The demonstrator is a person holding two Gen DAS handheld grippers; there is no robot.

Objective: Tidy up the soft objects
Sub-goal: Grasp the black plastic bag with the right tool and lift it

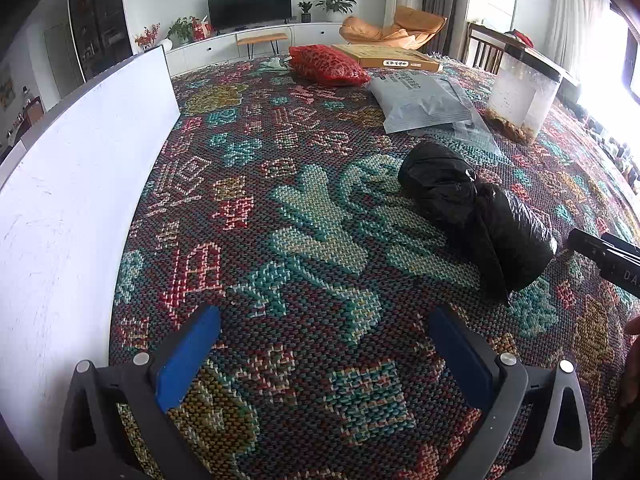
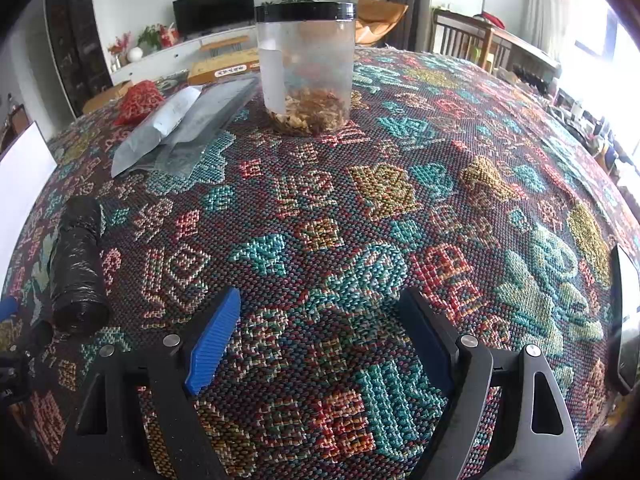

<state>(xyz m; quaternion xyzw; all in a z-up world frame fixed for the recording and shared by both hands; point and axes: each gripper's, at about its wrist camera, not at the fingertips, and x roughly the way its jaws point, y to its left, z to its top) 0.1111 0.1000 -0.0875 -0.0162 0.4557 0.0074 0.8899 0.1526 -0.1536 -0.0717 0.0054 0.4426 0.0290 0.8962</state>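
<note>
The woven cloth (image 1: 304, 216) over the surface carries a dense pattern of teal, red, gold and cream motifs on a dark ground. On it, the rolled bag (image 1: 476, 216) is glossy black, the cushion (image 1: 326, 65) beyond it red with a darker print, the flat packet (image 1: 420, 104) pale grey. The jar (image 2: 306, 68) is clear with a black lid (image 2: 306, 11) and brown-orange contents. The pads (image 2: 214, 344) are blue.

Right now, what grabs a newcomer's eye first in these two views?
The loud patterned woven cloth covering the whole surface under both open grippers, the left gripper and the right gripper. Next, the black plastic-wrapped roll lying on the cloth ahead and to the right of the left gripper. Farther back, the clear jar with a black lid stands upright beside the grey mailer bags, with a red cushion behind them.
</note>
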